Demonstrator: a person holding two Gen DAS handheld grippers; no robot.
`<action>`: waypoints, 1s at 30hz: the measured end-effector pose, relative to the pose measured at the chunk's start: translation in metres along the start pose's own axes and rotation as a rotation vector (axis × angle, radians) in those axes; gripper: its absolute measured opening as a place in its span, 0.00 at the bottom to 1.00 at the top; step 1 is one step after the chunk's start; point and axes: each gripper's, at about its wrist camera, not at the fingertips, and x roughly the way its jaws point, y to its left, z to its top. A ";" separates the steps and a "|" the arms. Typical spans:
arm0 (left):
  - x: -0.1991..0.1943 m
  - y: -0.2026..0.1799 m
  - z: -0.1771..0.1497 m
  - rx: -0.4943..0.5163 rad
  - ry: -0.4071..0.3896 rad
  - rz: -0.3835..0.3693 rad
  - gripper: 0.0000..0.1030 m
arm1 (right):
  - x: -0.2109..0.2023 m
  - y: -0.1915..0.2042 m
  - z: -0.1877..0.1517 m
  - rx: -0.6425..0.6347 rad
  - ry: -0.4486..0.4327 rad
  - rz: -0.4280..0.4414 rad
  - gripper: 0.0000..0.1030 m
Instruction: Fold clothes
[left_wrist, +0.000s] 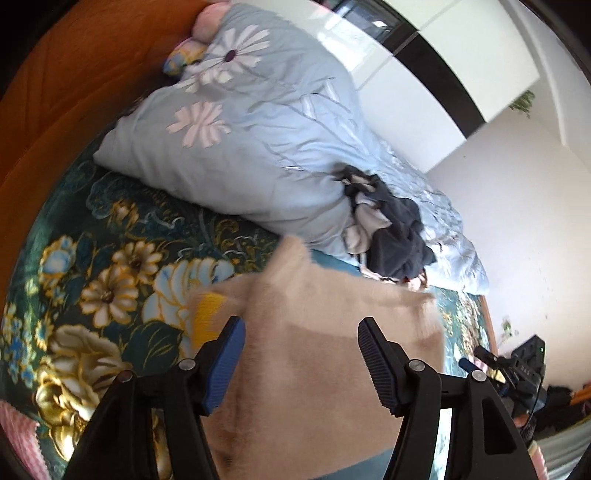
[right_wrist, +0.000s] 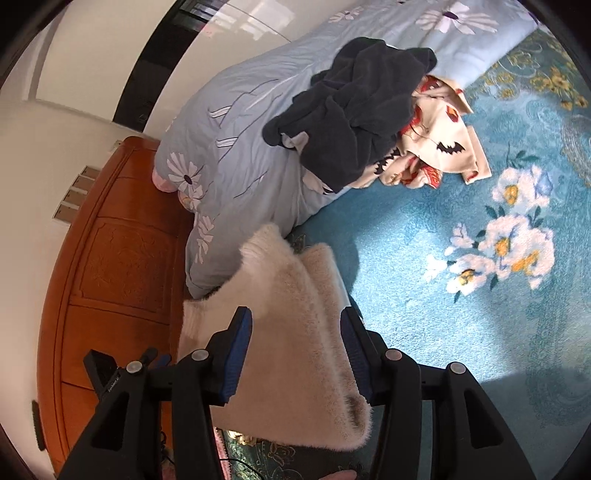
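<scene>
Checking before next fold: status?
Left gripper open, right gripper open, both over the beige fuzzy garment. Garment lies partly folded. Dark clothes pile sits apart on duvet.

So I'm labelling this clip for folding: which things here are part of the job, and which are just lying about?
Part of the job:
- beige fuzzy garment
- dark grey garment
- cream bat-print garment
- left gripper, right gripper, both open

Lying about:
- blue flowered quilt
- floral bedspread
- wooden headboard

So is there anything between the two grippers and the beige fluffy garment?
Nothing visible. The beige garment lies directly between the open fingers of the left gripper, and it also fills the gap of the open right gripper. The dark clothes sit further away on the quilt.
</scene>
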 end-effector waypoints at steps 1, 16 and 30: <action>0.002 -0.007 -0.002 0.029 0.005 -0.005 0.66 | 0.002 0.009 -0.003 -0.036 0.008 0.000 0.50; 0.053 0.007 -0.030 0.034 0.138 0.044 0.66 | 0.064 0.022 -0.037 -0.165 0.152 -0.069 0.50; 0.069 0.007 -0.041 0.064 0.141 0.087 0.73 | 0.076 0.006 -0.047 -0.125 0.158 -0.092 0.50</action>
